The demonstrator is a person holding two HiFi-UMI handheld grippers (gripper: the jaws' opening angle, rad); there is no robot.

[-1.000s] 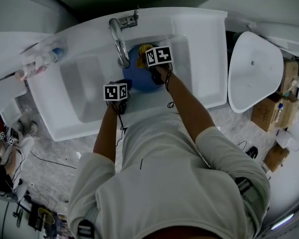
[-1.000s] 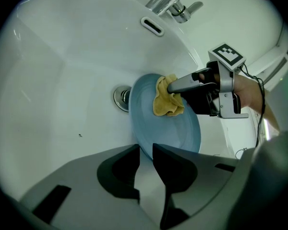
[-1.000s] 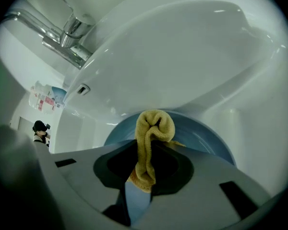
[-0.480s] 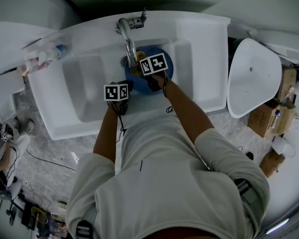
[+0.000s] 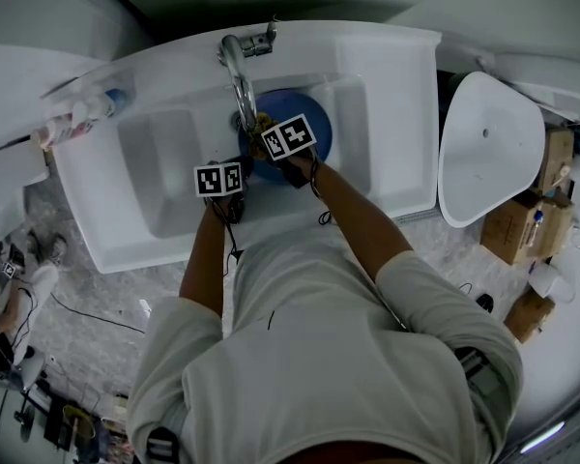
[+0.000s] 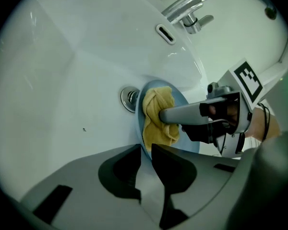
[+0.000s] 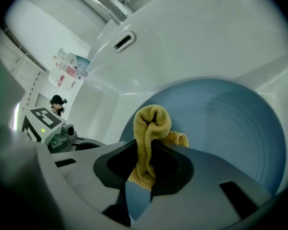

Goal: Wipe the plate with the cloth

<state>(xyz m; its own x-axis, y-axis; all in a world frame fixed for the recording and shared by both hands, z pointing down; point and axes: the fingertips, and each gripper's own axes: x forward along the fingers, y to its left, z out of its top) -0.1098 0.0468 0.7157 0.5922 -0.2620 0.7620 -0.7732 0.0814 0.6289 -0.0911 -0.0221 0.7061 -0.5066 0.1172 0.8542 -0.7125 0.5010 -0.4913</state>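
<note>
Cloth (image 7: 151, 128) is sitting clamped in right gripper (image 7: 144, 152), plate (image 7: 230, 123) face lying straight ahead; left gripper (image 6: 146, 152) is pinching its rim.

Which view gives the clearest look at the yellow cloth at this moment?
The right gripper view: the yellow cloth fills the centre, pinched in the right gripper against the blue plate. The left gripper view shows the cloth side-on; the head view shows only a scrap of cloth beside the marker cube.

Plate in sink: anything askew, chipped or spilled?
Nothing stands out. The plate stands on edge in the sink, its rim clamped by the left gripper; the right gripper holds the cloth against it.
</note>
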